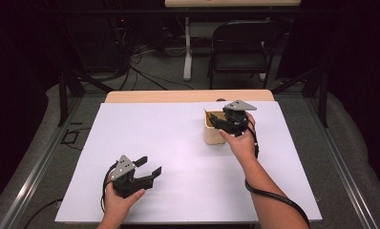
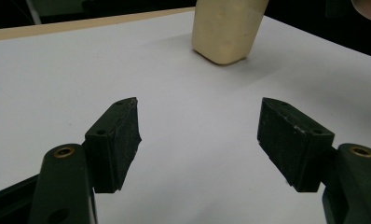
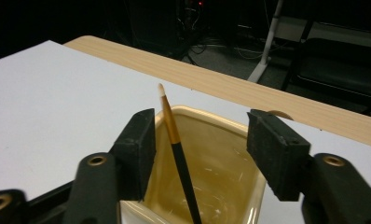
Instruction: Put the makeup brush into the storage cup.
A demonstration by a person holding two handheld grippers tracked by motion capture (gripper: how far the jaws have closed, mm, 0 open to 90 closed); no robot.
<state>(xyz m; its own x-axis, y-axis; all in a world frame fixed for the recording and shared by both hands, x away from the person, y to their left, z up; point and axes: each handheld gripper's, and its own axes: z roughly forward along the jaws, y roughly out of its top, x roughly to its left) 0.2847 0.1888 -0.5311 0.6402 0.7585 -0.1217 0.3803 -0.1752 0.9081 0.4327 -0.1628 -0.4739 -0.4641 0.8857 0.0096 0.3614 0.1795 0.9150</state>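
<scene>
A cream plastic cup (image 1: 211, 134) stands on the white sheet (image 1: 178, 162) right of the middle. Over its rim hovers my right gripper (image 1: 222, 123), held from the near side by a hand. In the right gripper view the gripper (image 3: 200, 140) is open above the cup (image 3: 207, 117). A paintbrush (image 3: 176, 144) with a black handle, gold ferrule and white tip stands slanted in the cup, close to the left jaw, with neither pad pressing on it. My left gripper (image 1: 150, 165) rests open near the front left, nothing between its jaws (image 2: 200, 126). The cup (image 2: 228, 30) lies well ahead of it.
The white sheet covers most of a wooden table whose bare far edge (image 1: 188, 96) shows behind the cup. A black folding chair (image 1: 243, 45) and a white stand leg (image 1: 187, 52) are on the floor beyond the table. Cables trail from both grippers.
</scene>
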